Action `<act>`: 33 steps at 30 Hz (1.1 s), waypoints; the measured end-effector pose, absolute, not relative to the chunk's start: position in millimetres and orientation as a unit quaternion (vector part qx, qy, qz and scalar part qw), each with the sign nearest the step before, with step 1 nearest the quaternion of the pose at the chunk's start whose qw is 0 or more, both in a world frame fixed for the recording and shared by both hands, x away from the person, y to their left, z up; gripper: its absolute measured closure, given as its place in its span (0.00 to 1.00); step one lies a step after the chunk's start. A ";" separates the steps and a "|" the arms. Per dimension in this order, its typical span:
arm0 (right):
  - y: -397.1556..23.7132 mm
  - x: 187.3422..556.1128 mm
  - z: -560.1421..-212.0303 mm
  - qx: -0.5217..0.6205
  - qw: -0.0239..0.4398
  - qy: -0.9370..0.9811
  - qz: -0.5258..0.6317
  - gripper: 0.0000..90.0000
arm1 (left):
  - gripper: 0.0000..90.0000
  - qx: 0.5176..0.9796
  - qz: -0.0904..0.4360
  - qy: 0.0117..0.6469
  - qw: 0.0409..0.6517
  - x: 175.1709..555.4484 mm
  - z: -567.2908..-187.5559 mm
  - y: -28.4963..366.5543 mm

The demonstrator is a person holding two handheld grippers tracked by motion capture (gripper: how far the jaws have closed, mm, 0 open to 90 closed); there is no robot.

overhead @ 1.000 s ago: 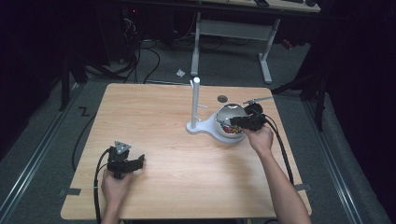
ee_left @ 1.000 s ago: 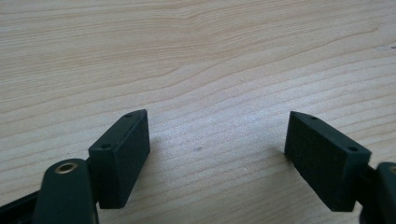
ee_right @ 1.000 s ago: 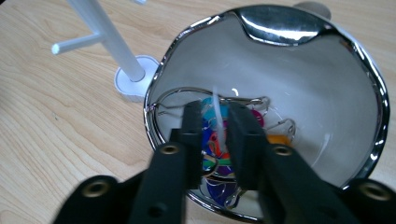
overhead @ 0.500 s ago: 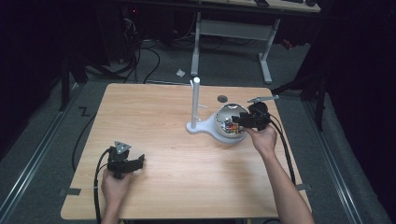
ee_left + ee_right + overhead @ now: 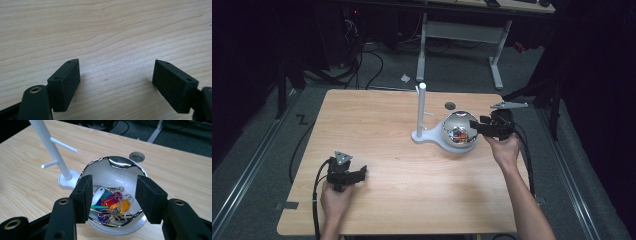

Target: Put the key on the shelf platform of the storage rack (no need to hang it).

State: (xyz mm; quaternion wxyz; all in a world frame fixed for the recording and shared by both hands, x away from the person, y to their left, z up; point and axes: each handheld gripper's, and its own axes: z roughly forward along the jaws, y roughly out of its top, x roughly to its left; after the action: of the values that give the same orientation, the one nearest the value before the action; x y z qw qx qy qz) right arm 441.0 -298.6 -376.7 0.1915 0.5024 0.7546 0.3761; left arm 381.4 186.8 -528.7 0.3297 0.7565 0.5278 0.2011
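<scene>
A shiny metal bowl (image 5: 459,132) stands right of centre on the wooden table (image 5: 382,130). In the right gripper view the bowl (image 5: 117,168) holds several coloured key tags (image 5: 113,203) on metal clips. My right gripper (image 5: 475,126) hovers at the bowl's right rim, and its jaws have just been opening. They stand apart above the tags with nothing between them (image 5: 113,197). A white peg stand (image 5: 421,107) rises just left of the bowl. My left gripper (image 5: 360,172) rests near the table's front left, open over bare wood (image 5: 116,80).
A round cable hole (image 5: 450,106) lies in the table behind the bowl. The stand (image 5: 53,148) carries two short side pegs. Cables trail from both grippers. A desk frame (image 5: 462,32) and cables sit on the floor beyond the table.
My right gripper has lifted and drawn back to the right from over the bowl, and its jaws have spread apart. The left gripper has stayed in place.
</scene>
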 end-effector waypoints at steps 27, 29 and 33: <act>-329.1 383.5 -361.7 0.503 0.229 0.736 0.392 0.53 | 0.25 0.757 0.203 0.527 0.328 381.4 -528.8 186.1; -329.6 381.2 -360.5 0.504 0.227 0.734 0.394 0.52 | 0.25 0.757 0.203 0.527 0.328 381.4 -528.8 186.2; -332.1 372.3 -360.9 0.502 0.230 0.727 0.407 0.53 | 0.25 0.757 0.203 0.527 0.328 381.4 -528.8 186.2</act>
State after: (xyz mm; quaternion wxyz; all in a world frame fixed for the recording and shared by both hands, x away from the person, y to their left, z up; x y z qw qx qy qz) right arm 372.3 -332.1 -360.9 0.2299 0.5024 0.7275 0.4068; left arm 381.4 186.2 -528.8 0.3280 0.7573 0.5270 0.2029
